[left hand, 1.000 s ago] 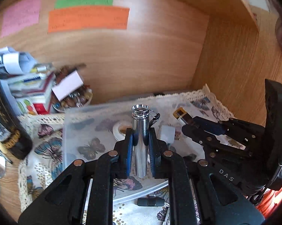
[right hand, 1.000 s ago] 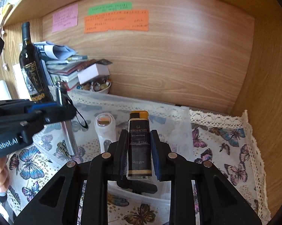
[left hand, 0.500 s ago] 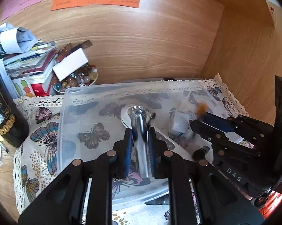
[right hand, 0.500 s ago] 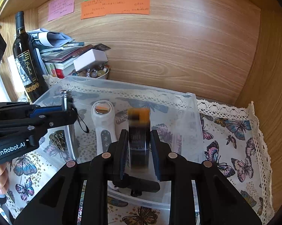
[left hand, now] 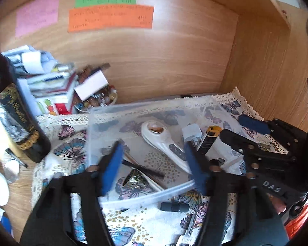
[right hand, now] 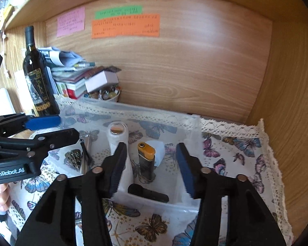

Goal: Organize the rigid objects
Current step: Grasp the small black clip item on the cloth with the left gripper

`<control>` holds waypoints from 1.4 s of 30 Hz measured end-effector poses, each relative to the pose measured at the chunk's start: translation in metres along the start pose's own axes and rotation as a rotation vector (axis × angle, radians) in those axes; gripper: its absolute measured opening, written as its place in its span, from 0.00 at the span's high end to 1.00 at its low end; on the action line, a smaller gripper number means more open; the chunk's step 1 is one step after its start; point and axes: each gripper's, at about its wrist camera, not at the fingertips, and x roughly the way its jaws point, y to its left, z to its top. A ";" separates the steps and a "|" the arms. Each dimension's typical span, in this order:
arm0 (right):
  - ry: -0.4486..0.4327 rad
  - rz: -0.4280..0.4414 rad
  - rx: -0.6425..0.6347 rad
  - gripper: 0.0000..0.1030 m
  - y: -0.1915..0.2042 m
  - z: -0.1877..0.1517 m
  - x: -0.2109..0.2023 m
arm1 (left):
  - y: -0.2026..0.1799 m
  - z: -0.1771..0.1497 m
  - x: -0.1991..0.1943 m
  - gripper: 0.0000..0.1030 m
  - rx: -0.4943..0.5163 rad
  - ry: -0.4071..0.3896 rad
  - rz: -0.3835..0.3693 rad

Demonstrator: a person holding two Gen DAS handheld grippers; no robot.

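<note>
2 sets of fingers stood apart over the clear plastic bin (right hand: 192, 135), and you gripped nothing with either. Your left gripper (left hand: 154, 164) had just been opening, its blue pads (left hand: 113, 170) spread wide; the silver metal cylinder (left hand: 141, 174) lay tipped on the bin floor between and just beyond those fingers, free of both pads. In the right wrist view that same cylinder (right hand: 85, 153) sat just under the tip of your left gripper (right hand: 55, 129).

Your right gripper (right hand: 152, 162) had also just been opening. The black lighter with the orange cap (right hand: 146, 162) lay in the bin between its fingers, touching neither pad. Left of the lighter, against the left finger, lay the white handheld device (right hand: 119, 141), and a white plug adapter (right hand: 159, 151) sat just behind the lighter. A black stick (right hand: 147, 193) lay across the bin's near end, in front of the lighter.

From the left wrist camera, the lighter (left hand: 210, 137) rested just past your right finger, beside the adapter (left hand: 192, 133) and the white device (left hand: 164, 143). A small black item (left hand: 173, 206) lay outside the bin on the butterfly cloth (right hand: 236, 153), nearer you than the fingertips. A wine bottle (right hand: 38, 78) stood far left of the fingers.
</note>
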 end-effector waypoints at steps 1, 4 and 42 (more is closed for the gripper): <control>-0.010 -0.001 -0.003 0.41 0.000 0.000 -0.005 | -0.001 -0.001 -0.005 0.22 0.005 -0.013 0.008; -0.046 -0.005 -0.014 0.29 0.004 -0.005 -0.025 | -0.002 -0.006 -0.023 0.09 0.028 -0.048 0.040; 0.106 0.053 0.043 0.28 0.014 -0.083 -0.041 | -0.037 -0.079 0.043 0.58 0.149 0.276 -0.040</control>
